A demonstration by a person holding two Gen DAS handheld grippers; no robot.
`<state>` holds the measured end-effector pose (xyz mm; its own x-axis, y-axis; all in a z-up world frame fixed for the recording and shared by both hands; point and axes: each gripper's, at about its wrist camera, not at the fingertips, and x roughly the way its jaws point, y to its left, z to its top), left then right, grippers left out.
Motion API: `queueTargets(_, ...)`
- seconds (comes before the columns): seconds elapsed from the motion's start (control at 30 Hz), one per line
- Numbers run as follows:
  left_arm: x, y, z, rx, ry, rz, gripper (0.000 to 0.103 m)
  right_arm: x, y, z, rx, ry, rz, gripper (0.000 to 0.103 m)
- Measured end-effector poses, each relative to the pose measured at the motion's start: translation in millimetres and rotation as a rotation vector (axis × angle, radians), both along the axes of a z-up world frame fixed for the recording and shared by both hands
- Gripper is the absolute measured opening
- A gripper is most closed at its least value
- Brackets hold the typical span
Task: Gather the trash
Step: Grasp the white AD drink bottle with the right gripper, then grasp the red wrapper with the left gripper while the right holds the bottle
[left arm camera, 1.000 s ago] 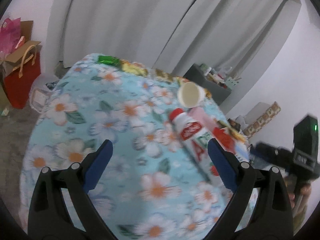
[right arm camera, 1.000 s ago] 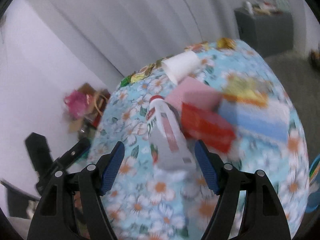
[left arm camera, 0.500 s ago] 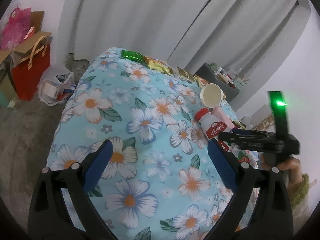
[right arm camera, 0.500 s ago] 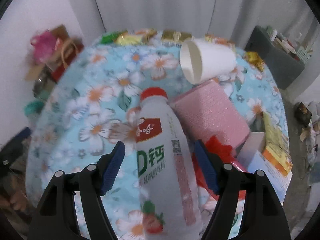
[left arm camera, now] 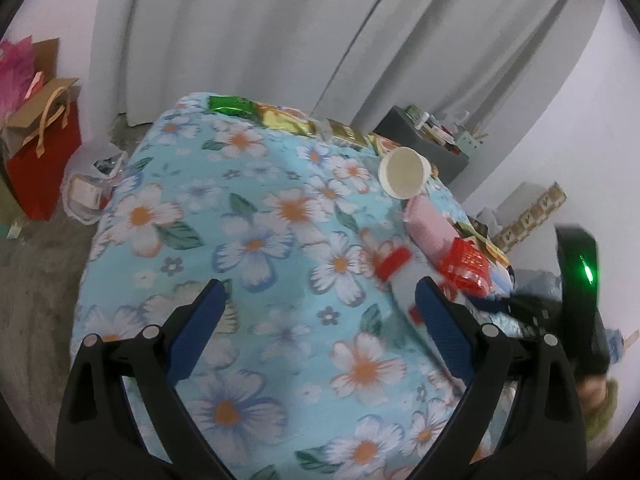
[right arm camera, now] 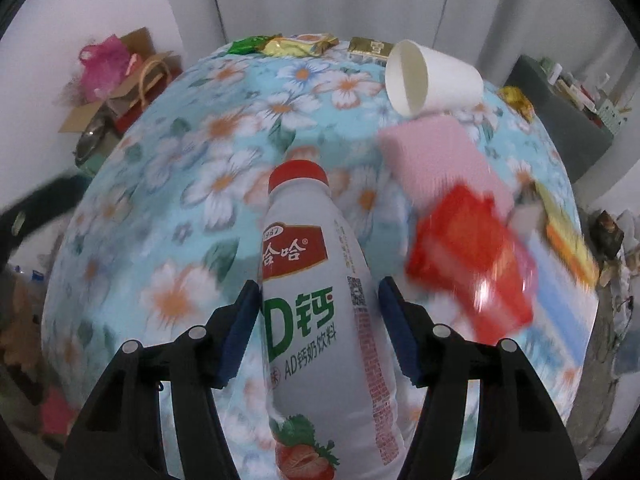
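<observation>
White milk bottle [right arm camera: 320, 300] now sits between your right gripper's [right arm camera: 316, 332] narrowed fingers; squeeze, while your left gripper [left arm camera: 320, 320] stays wide, empty.

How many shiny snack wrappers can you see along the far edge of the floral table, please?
4: a green wrapper at the far left, a yellow wrapper beside it, an orange-and-gold wrapper next, and a gold wrapper left of the paper cup. Others may be hidden behind the cup.
</observation>
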<state>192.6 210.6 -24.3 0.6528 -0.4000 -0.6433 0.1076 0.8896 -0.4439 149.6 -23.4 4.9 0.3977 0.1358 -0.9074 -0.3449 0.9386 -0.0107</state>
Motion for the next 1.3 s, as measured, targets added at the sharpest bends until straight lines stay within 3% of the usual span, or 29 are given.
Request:
queueTargets(0.17,10.6,-34.5,4.2,0.02,-0.007,-0.072,0.091,-45.5,-37.2,0.5,0.063,0.004,-0.075,0.06)
queueTargets(0.3,21.6,-74.2,6.2,0.012,-0.009,-0.155,0.091,-79.2,-87.0,1.9,0.116,0.019,-0.198,0.059)
queueTargets(0.53,36.7,-148.1,7.5,-0.021,-0.019,-0.327,0.091,-111.1,-154.8,-0.5,0.229,0.024,-0.403,0.059)
queueTargets(0.6,39.5,-168.1,9.8,-0.027,-0.037,-0.369,0.085,-114.1,-163.7,-2.7,0.279,0.028,-0.426,0.059)
queueTargets(0.83,55.8,-230.2,17.4,0.163,-0.173,-0.543,0.083,-114.7,-166.1,-4.1,0.292,0.021,-0.416,0.059)
queueTargets(0.87,63.8,-235.2,16.5,0.165,-0.166,-0.558,0.082,-114.4,-167.4,-4.3,0.3,0.022,-0.418,0.059)
queueTargets(1.07,107.4,-244.3,-11.7,0.14,-0.018,-0.59,0.044,-117.0,-168.4,-4.8,0.318,0.013,-0.426,0.059)
queueTargets(1.2,89.5,-231.2,-17.9,0.121,0.03,-0.635,0.041,-115.6,-169.7,-5.5,0.332,0.016,-0.426,0.059)
queueTargets(1.3,59.8,-220.7,-23.9,0.174,0.066,-0.674,0.041,-115.9,-171.5,-5.3,0.348,0.025,-0.425,0.059)
